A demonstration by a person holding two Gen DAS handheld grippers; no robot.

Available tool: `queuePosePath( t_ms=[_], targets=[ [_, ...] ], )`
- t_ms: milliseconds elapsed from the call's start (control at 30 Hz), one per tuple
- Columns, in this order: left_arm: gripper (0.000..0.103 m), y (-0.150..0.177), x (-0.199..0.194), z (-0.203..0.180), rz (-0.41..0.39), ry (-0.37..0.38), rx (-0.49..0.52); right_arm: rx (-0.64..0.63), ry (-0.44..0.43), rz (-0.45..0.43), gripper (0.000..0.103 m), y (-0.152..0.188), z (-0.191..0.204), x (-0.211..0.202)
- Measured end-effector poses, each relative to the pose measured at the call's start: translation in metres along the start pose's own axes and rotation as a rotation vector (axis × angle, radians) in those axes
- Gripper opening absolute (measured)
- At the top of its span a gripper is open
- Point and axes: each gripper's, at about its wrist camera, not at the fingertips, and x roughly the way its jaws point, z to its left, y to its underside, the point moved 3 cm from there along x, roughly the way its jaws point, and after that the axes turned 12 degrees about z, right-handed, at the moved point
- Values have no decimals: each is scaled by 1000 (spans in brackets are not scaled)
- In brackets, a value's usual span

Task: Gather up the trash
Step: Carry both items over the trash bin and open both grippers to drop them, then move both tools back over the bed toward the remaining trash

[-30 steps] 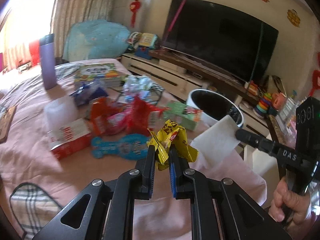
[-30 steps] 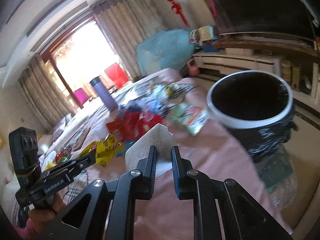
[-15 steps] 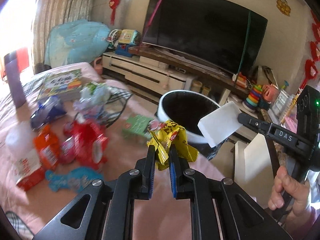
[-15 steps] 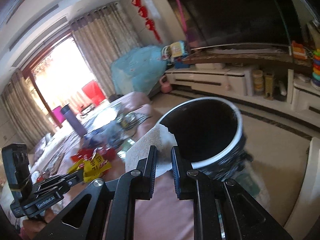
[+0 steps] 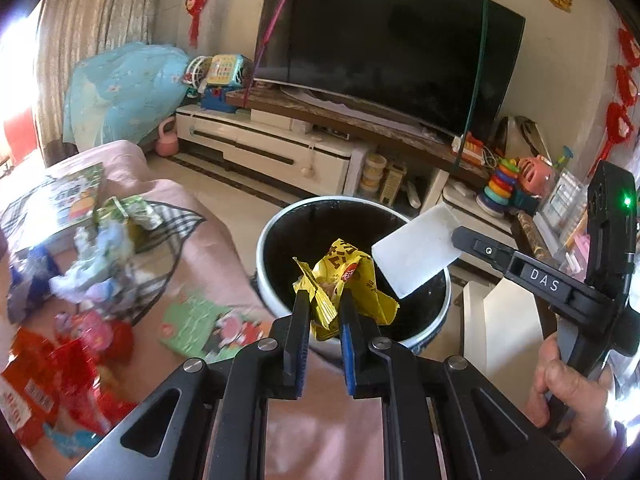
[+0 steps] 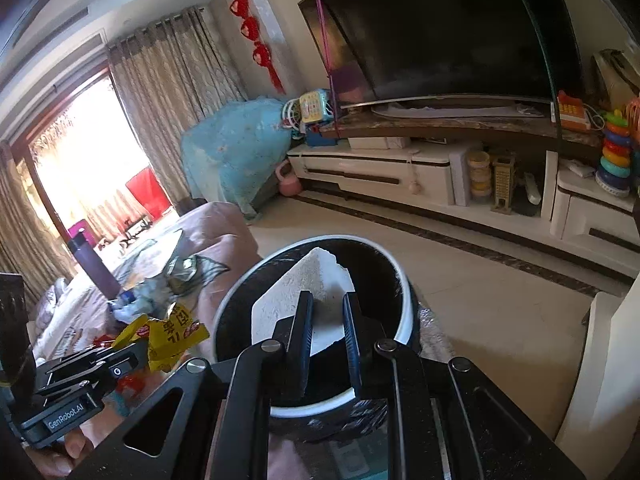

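Living room with a large dark television [image 5: 384,44] on a long low cabinet [image 5: 272,148], beige curtains [image 6: 176,92] and red hanging ornaments [image 6: 252,28]. Pink-covered surface [image 5: 224,264] at 9 o'clock in the left wrist view, strewn with red wrappers [image 5: 76,364], a green packet [image 5: 204,326], crumpled pale plastic [image 5: 96,264] and a picture book [image 5: 60,200]. Round black bin with a white rim [image 5: 262,248] just past the surface's edge, near centre. Left gripper [image 5: 325,308] clamped tight on a crumpled yellow snack wrapper [image 5: 352,280], held over the bin's mouth. Right gripper [image 6: 328,308] pinching a flat white piece of foam-like packing [image 6: 288,300], also above the bin's opening; in the left view that white piece at 2 o'clock of the yellow wrapper, close beside it. Person's hand [image 5: 564,392] wrapped around the right gripper's handle at 4 o'clock. Purple bottle [image 6: 94,264] upright on the surface at 9 o'clock in the right view.
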Motion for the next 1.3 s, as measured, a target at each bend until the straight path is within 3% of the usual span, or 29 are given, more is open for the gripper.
queuePosePath(
  t_ms=[333,467,500,567,633,700,933,1300],
  targets=[
    [18,-34,47,-10,43,-8,18,-19,44,50,17,-18,-17,27],
    [38,-38,55,-11,56,-23,5,-31,38,74,22,-21,-20,36],
    [46,-38,55,-11,55,-25,3,-36,43,73,26,-22,-21,37],
    [51,-37,53,-13,48,-25,0,-35,41,69,36,-22,-22,38],
    [52,-34,49,-14,42,-21,0,-32,26,61,58,-22,-21,36],
    [55,-28,43,-12,32,-18,-1,-27,19,53,60,-21,-20,34],
    [65,6,6,-6,-22,-27,-6,-15,-22,22,84,-8,-8,17],
    [72,75,-58,21,-69,-43,-80,-9,-101,37,96,28,28,1]
  ],
)
